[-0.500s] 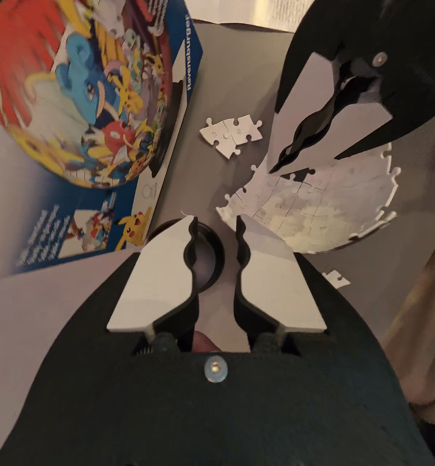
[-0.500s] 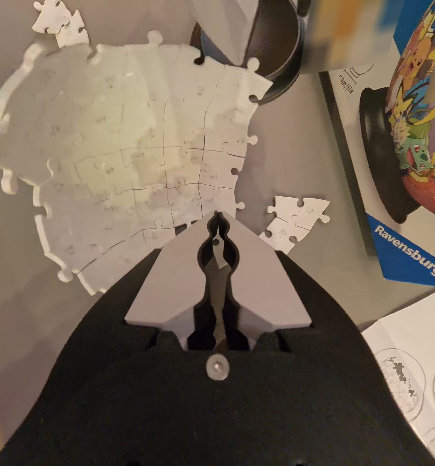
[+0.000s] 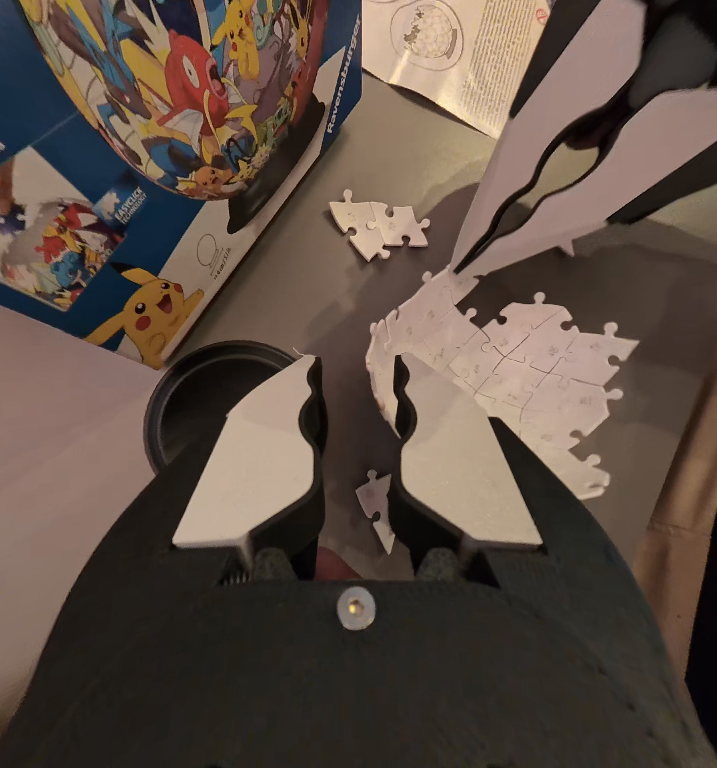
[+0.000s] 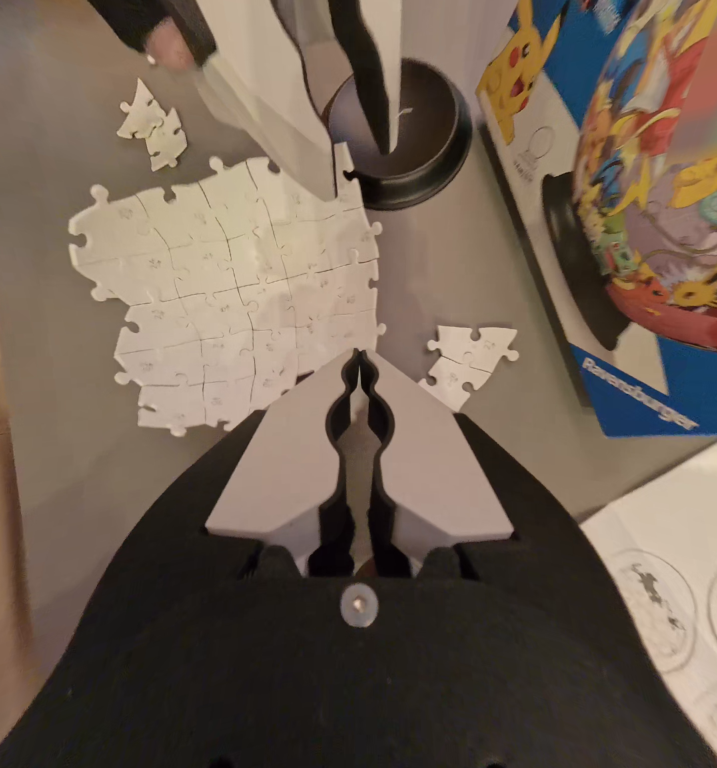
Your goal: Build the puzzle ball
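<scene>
Far left, the box (image 3: 174, 174) lies flat, and just by its corner sits the black stand (image 3: 190, 399). The left gripper (image 3: 356, 368) hangs over the stand's edge, jaws apart and holding nothing; its right finger (image 3: 444, 457) is at the near rim of the shell (image 3: 527, 374), whether touching I can't tell. A loose piece (image 3: 375, 505) lies between its fingers, a small joined cluster (image 3: 379, 226) farther out. The curved white shell lies to the right of that gripper, inside up. The right gripper (image 4: 360, 353) slants down from the far right, tips pinched nearly together on the shell's far edge. So the left one is nearest the free rim, and I'd expect it to close there.
</scene>
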A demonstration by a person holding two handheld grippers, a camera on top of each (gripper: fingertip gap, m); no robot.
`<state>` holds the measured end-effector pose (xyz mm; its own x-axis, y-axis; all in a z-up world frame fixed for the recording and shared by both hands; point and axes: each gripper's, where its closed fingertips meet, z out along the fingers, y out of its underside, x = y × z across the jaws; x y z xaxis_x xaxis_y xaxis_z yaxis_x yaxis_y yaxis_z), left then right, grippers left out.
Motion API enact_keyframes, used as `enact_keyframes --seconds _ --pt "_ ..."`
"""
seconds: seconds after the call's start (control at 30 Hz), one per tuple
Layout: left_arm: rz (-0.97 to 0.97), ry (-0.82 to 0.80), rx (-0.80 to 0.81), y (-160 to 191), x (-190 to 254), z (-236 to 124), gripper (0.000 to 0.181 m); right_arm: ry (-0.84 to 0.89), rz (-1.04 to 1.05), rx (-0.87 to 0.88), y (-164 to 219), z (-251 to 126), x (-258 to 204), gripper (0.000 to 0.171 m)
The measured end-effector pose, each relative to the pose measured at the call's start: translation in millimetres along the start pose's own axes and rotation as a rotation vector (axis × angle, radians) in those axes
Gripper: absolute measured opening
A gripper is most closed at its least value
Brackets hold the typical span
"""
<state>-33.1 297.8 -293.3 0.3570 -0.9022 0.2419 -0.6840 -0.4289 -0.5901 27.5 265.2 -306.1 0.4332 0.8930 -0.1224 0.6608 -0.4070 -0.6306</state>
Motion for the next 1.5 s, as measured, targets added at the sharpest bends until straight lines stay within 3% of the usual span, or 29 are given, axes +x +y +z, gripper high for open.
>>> enact_keyframes --seconds 0.03,0.3,0.47,0.73,1.03,1.27,1.5 --pt "-0.005 0.009 0.003 1 2 2 0.032 0.004 0.004 0.018 -2 -6 1 0.0" --pt "0.011 -0.015 0.008 7 1 5 0.034 0.076 0.075 0.064 25 -57 6 0.0" --pt "0.013 -0.029 0.017 10 3 8 0.034 0.132 0.122 0.0 59 -52 16 0.008" --pt "0.012 -0.04 0.025 18 10 9 0.036 0.103 -0.012 -0.187 95 -48 -3 0.034" --pt "0.036 -0.065 0.021 20 18 11 0.036 0.116 0.039 -0.159 107 -50 -16 0.013" --pt "0.043 -0.111 0.019 28 24 10 0.036 0.135 0.085 -0.122 112 -56 -24 0.008" --pt "0.015 -0.13 0.046 28 24 10 0.037 0.148 0.068 -0.163 121 -57 -33 0.034"
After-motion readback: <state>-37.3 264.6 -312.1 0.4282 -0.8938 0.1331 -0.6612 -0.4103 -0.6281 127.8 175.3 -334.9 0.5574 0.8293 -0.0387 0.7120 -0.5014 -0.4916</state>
